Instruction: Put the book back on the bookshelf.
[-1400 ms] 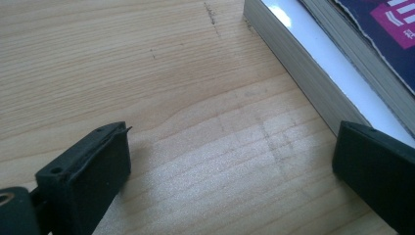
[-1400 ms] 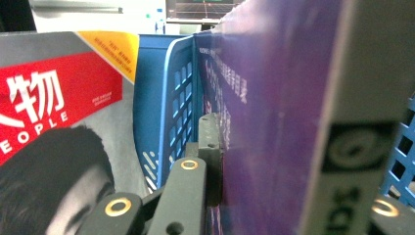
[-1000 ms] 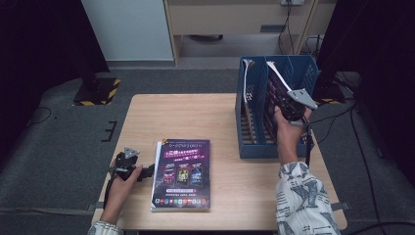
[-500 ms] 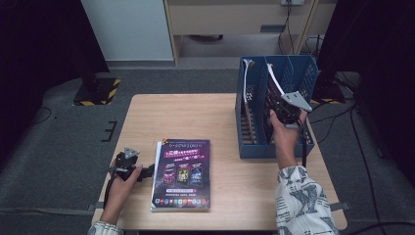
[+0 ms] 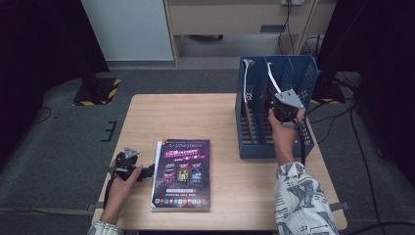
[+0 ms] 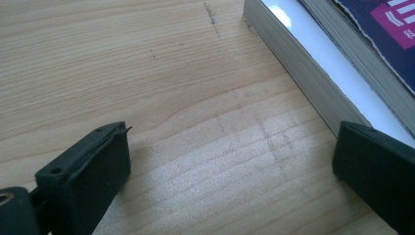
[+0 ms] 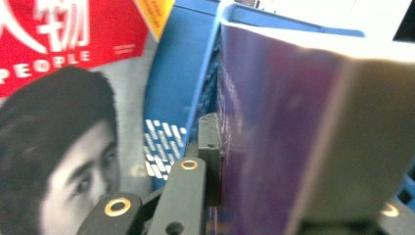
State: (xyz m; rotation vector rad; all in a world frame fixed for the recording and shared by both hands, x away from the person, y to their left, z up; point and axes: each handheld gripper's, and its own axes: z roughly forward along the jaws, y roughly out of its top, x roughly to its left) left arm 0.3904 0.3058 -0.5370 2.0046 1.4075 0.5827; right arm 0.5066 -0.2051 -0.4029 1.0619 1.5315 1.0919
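A blue file rack point(image 5: 254, 147) stands at the table's right side. My right gripper point(image 5: 282, 105) reaches into its middle compartment from above, shut on a purple-covered magazine point(image 7: 274, 122) that stands upright there; its white top edge point(image 5: 272, 78) sticks out of the rack. My right gripper point(image 7: 293, 186) has one black jaw flat against the purple cover; the other is mostly hidden behind the pages. Flat on the table lies a purple magazine point(image 5: 182, 166) on top of a thicker white-edged one point(image 6: 313, 63). My left gripper point(image 5: 147, 172) rests just left of that stack, open, with bare wood between the jaws of my left gripper point(image 6: 235, 152).
A red-and-grey magazine point(image 7: 58, 73) stands in the rack's neighbouring compartment, past a blue divider point(image 7: 188, 63). The wooden table point(image 5: 195, 117) has bare room between the stack and the rack. Cables trail on the dark floor to the right.
My right gripper has shifted slightly left and down with the purple magazine inside the rack. The left gripper has stayed where it was.
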